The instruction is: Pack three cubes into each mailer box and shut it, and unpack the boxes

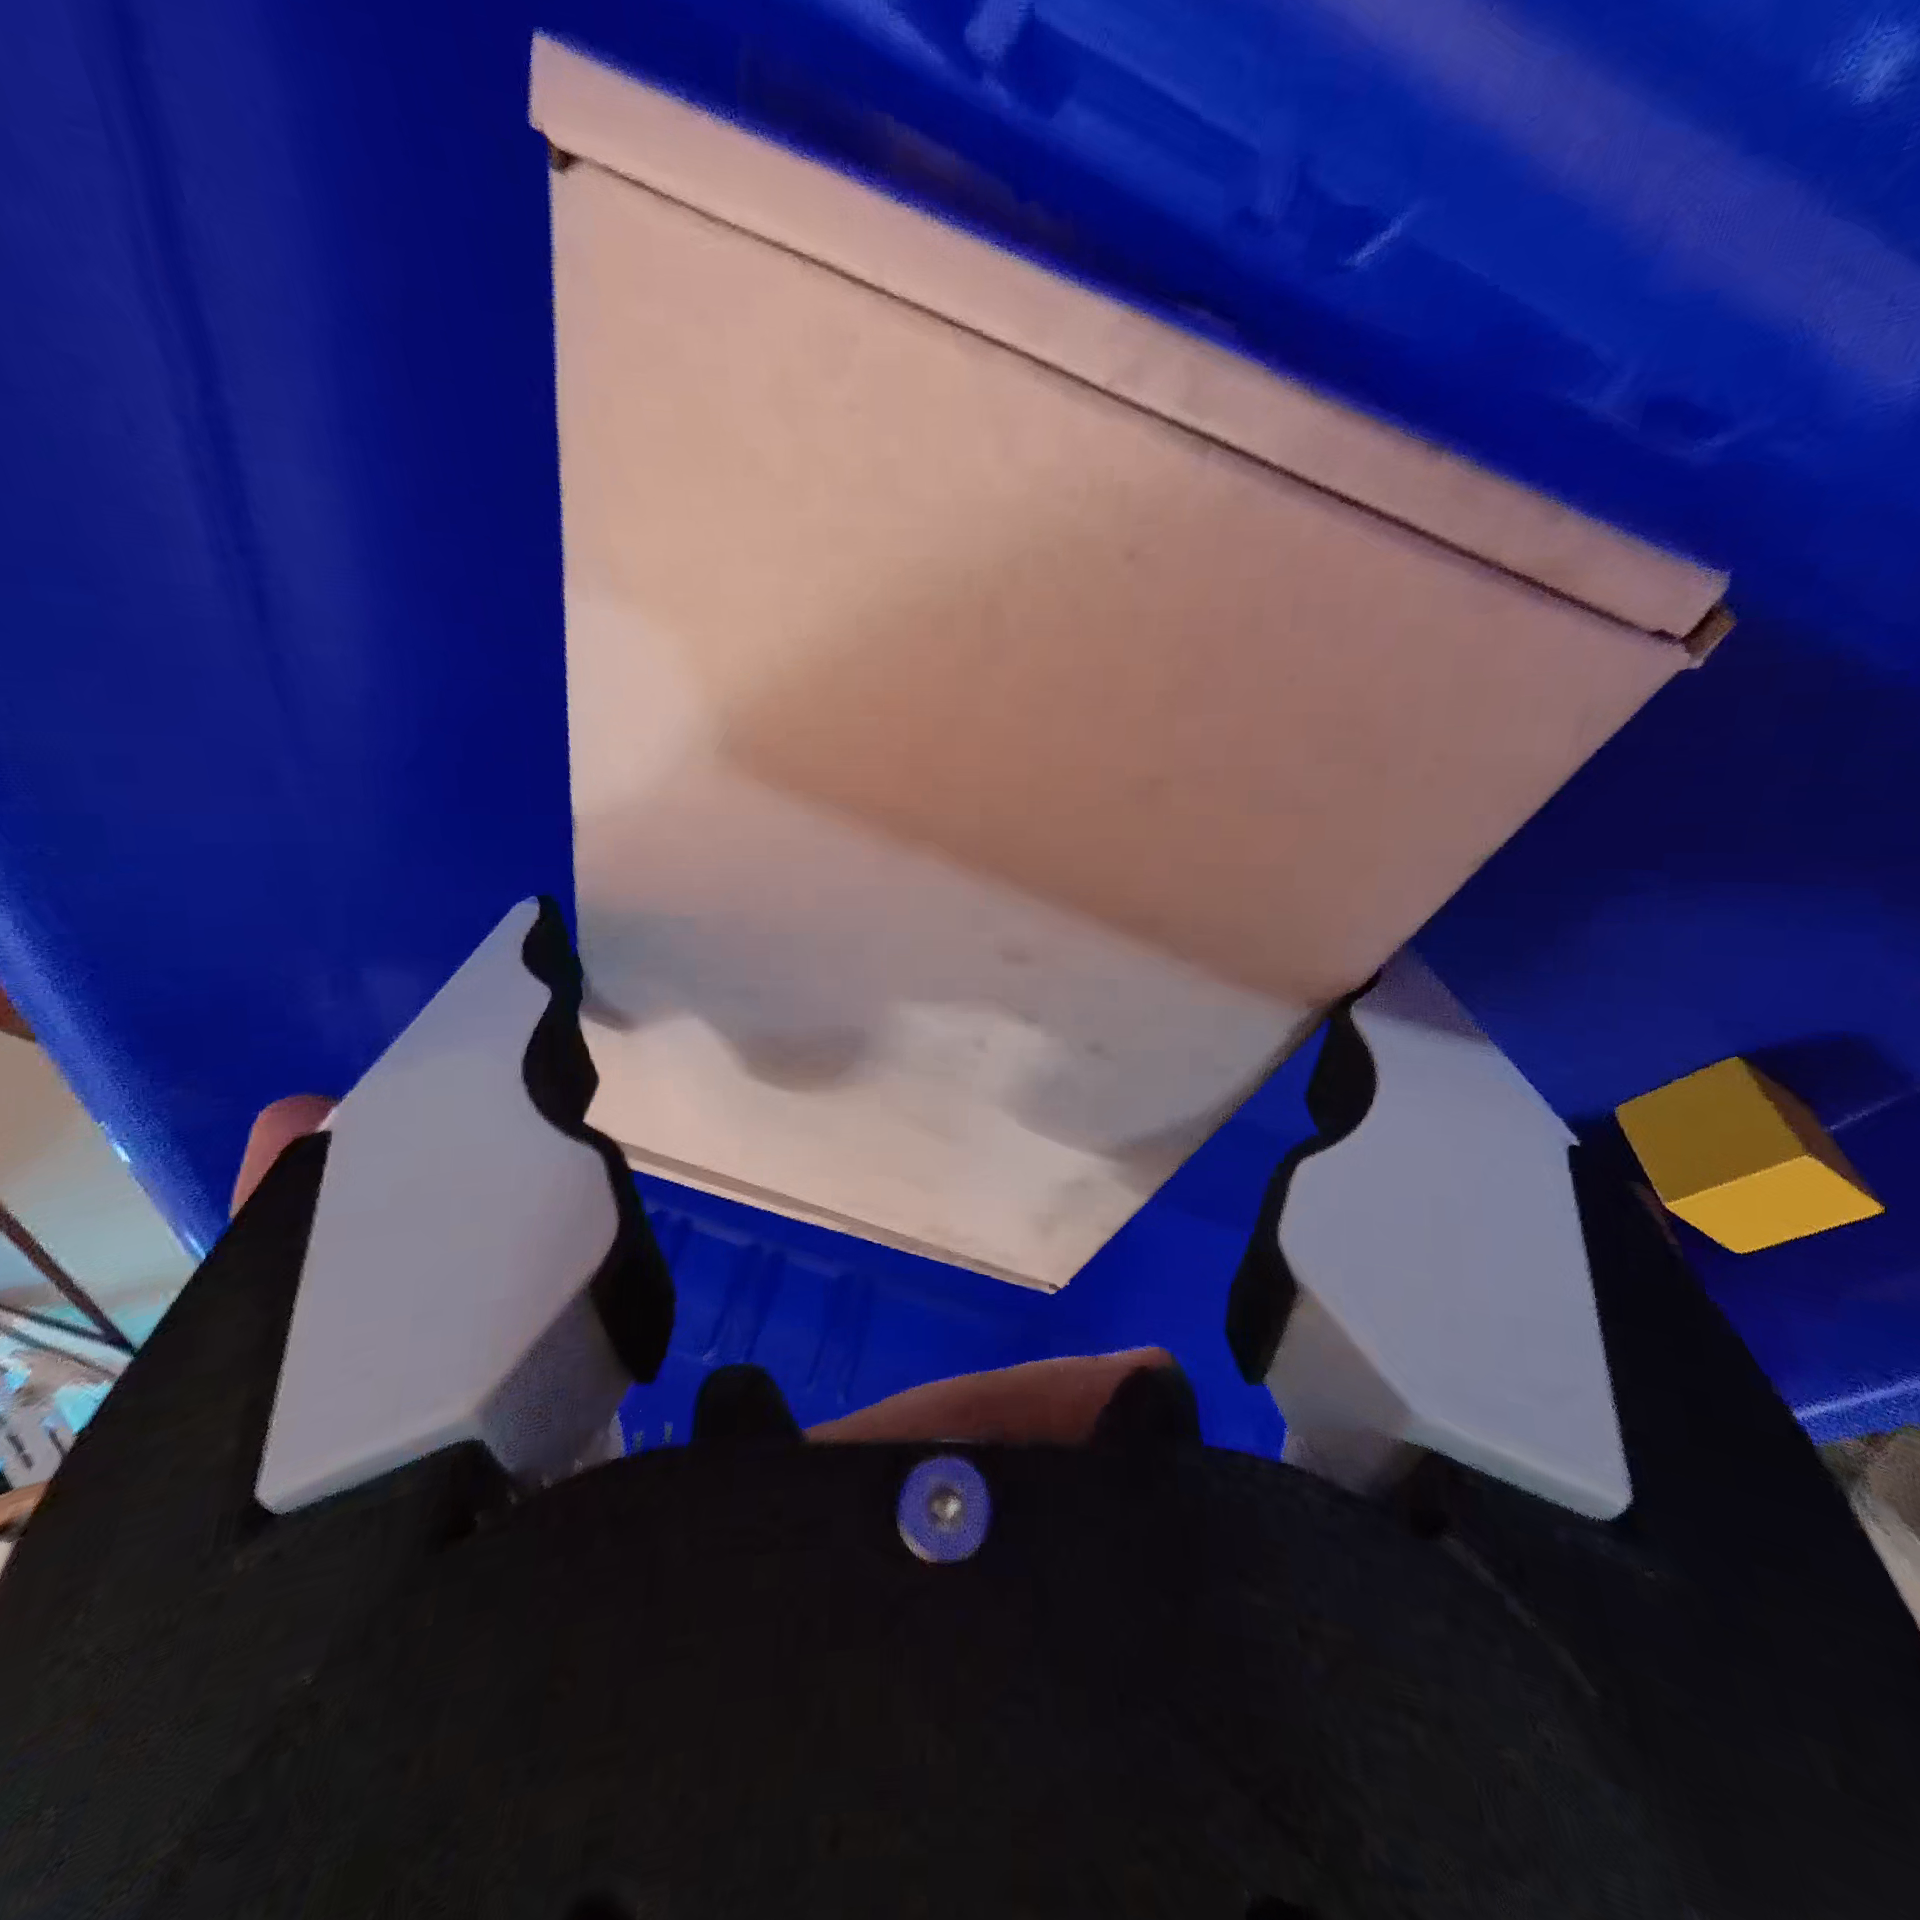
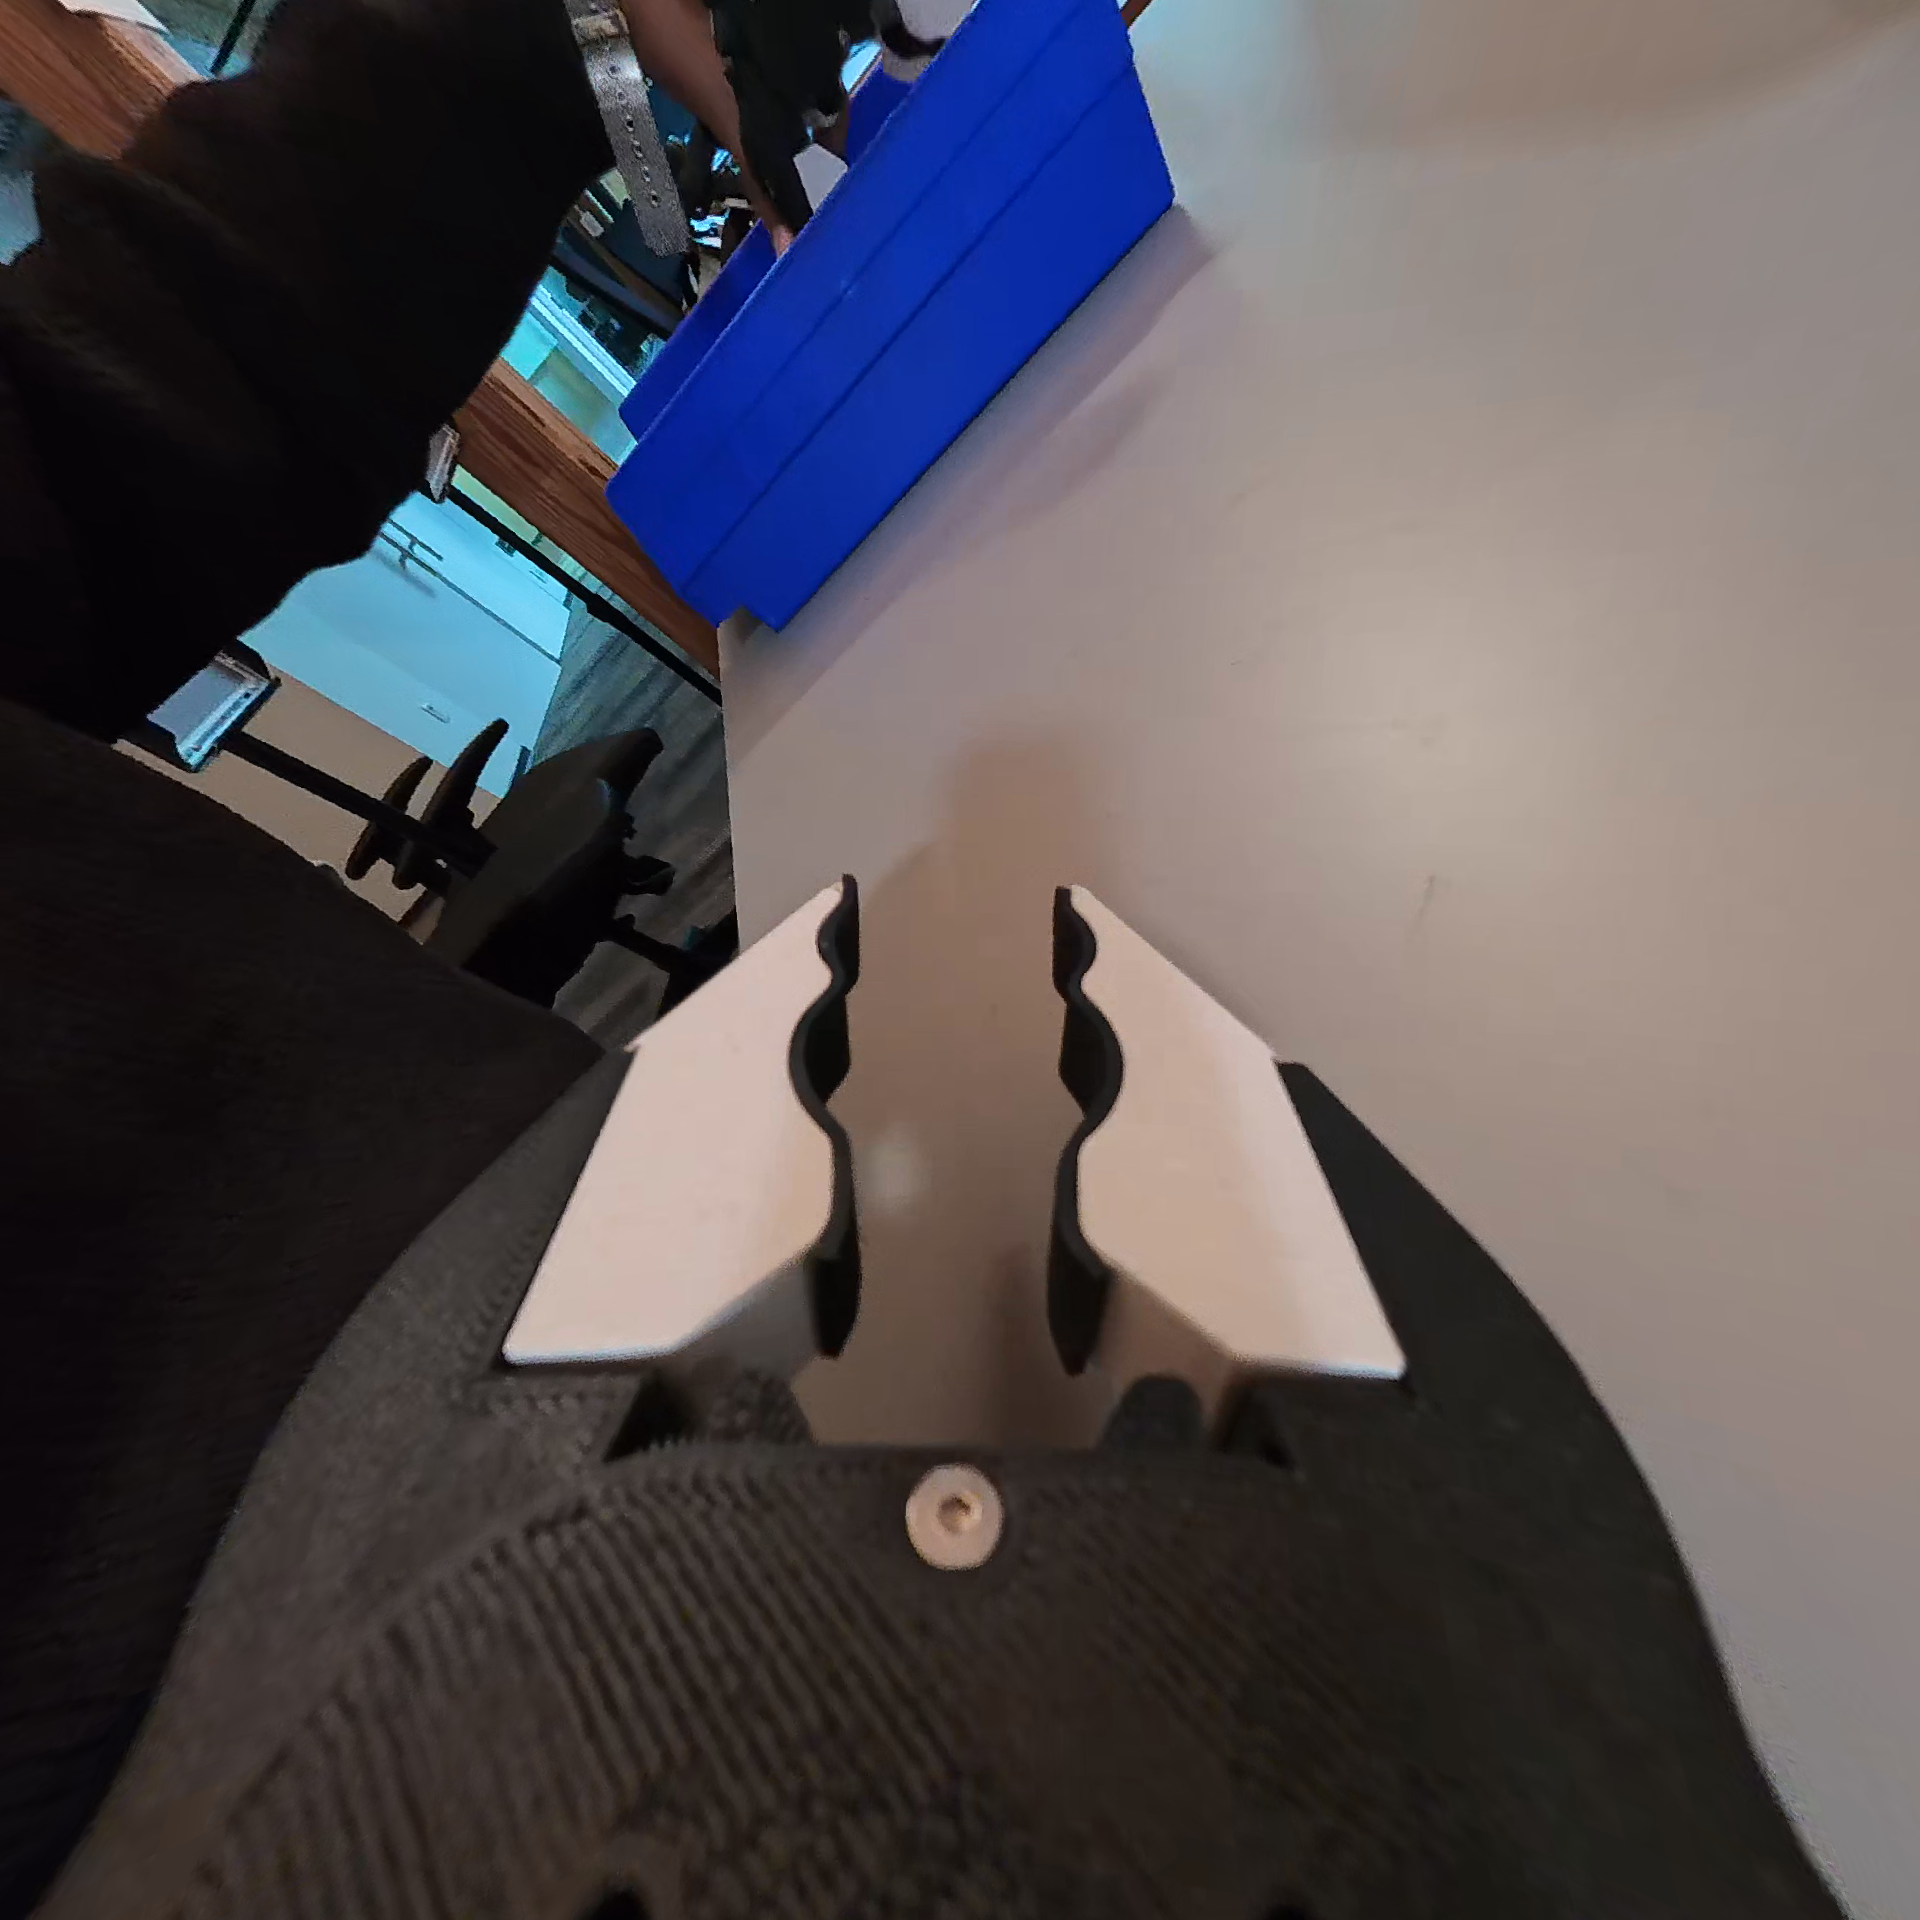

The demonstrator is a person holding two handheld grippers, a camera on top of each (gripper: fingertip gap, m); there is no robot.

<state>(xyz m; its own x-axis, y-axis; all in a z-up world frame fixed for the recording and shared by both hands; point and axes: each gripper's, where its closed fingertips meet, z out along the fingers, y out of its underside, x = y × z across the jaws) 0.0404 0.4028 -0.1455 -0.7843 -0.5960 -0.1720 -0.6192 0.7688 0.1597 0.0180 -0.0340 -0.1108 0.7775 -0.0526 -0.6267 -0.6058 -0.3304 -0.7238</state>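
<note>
Left gripper [image 1: 951,1049] clasping closed mailer box [image 1: 987,623] inside blue bin [image 1: 260,520], right gripper [image 2: 956,977] parted, empty over table [image 2: 1455,623]

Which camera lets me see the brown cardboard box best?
The left wrist view. The closed mailer box fills its middle, held between the left gripper's fingers inside the blue bin. The right wrist view shows none of the box, only the bin's outside, the table and the empty right gripper.
</note>
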